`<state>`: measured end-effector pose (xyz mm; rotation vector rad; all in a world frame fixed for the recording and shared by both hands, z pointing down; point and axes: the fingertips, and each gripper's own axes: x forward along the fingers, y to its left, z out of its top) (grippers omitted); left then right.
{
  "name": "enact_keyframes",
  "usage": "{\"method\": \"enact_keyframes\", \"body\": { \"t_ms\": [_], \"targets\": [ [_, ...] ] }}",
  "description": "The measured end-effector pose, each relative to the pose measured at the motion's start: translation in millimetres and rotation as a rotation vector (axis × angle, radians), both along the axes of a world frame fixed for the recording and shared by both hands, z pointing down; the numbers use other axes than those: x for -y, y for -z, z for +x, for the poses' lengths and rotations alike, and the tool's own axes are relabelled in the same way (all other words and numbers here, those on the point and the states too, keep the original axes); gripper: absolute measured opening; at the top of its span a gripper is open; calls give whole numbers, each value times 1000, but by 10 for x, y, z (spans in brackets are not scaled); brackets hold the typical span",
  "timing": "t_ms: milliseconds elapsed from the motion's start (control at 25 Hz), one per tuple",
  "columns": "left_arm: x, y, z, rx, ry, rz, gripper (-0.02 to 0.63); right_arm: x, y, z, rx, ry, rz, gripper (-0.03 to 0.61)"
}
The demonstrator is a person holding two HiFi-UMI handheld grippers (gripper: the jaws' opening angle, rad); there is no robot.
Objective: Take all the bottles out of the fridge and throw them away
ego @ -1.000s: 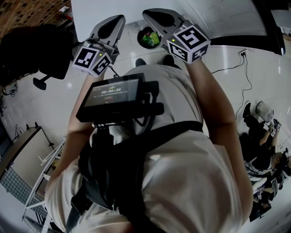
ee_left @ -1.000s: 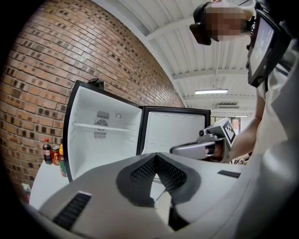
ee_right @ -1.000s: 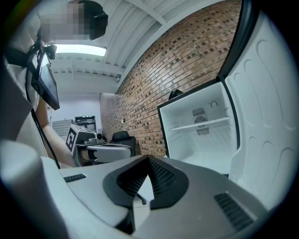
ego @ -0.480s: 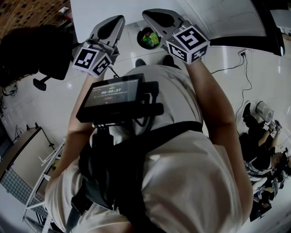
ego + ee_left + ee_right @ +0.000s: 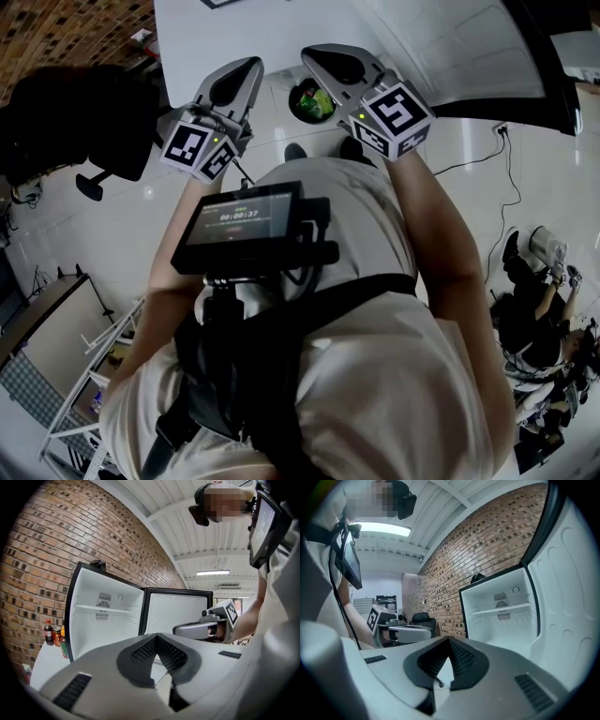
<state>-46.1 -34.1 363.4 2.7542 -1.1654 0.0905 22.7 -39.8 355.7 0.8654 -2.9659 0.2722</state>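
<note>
The fridge stands open in front of me, its white inside and shelf bare, its door swung to the right. In the head view I hold both grippers side by side before it. My left gripper is shut with nothing between its fingers. My right gripper is also shut and empty. On the floor below them a round dark bin holds something green. Beside the fridge, a dark bottle and an orange bottle stand on a white surface.
A brick wall runs behind the fridge. A black office chair is at my left. A cable trails over the floor at the right, where a seated person is. A white rack stands at the lower left.
The head view has shifted a little, so grippers and bin sit slightly lower and further right in the picture. Both grippers keep their pose and stay shut.
</note>
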Motion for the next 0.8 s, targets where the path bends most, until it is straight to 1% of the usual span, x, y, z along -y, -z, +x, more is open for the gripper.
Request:
{"method": "enact_keyframes", "body": {
  "t_ms": [160,800],
  "targets": [
    [-36,-11,-4,-7,4,-12,0,-22,-19,15,8,1,-12,-6],
    [10,-16,3,-4,-5,-3,1,20,-26,5,21,-2,-16,-6]
  ]
}}
